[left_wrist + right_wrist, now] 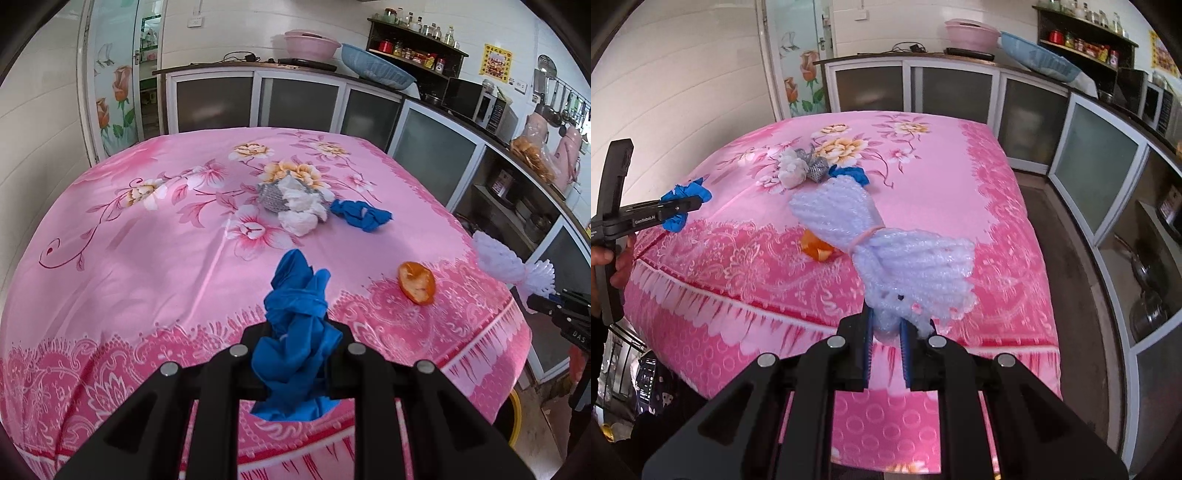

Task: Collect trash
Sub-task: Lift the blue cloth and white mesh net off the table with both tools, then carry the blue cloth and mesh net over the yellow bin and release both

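Both sets of jaws are clamping down on trash: my left gripper (295,332) is pinching a crumpled blue glove (295,332), and my right gripper (886,328) is squeezing the near end of a white foam net (886,254) tied at its waist with a thin band. Both pieces are hanging above the near edge of the pink tablecloth (147,266). I am judging both as very light and soft. The glove is limp and likely slick, so a bunched fold is the place to bite. The foam is springy and crushable, best taken at a tail or the tied waist. Its long axis is running away from my right fingers toward the table's middle, the far fan pointing up and left. An orange peel (416,282), white tissue (301,206) and a second blue glove (360,214) are lying on the cloth.
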Action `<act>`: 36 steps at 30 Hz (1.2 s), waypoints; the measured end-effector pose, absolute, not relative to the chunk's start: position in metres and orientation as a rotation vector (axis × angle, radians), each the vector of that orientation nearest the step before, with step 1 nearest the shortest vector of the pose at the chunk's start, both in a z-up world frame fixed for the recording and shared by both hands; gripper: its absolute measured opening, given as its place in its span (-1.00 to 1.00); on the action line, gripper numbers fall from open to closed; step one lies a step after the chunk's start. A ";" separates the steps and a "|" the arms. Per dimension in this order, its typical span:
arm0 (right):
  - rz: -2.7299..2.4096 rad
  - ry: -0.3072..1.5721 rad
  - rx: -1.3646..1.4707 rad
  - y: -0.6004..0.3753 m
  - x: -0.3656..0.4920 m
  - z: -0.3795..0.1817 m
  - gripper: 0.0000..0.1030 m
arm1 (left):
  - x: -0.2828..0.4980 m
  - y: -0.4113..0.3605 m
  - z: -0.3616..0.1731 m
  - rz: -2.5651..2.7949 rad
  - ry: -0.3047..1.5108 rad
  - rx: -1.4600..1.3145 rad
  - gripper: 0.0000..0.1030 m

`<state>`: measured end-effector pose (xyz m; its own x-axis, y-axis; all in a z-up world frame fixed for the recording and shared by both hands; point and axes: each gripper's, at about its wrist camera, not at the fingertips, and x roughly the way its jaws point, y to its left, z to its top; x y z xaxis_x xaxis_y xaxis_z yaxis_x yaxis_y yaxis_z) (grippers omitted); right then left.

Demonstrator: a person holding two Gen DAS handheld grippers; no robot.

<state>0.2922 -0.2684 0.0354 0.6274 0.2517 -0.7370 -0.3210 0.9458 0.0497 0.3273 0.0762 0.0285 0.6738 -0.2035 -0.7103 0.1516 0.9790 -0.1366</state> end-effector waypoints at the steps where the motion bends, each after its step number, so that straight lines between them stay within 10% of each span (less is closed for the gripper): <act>1: 0.326 0.832 -0.088 -0.271 0.289 0.034 -0.78 | 0.325 0.075 0.028 -0.201 0.808 -0.068 -0.67; 36: 0.050 0.785 0.092 -0.418 0.142 0.022 -0.78 | 0.272 -0.124 0.007 -0.597 0.870 0.130 -0.67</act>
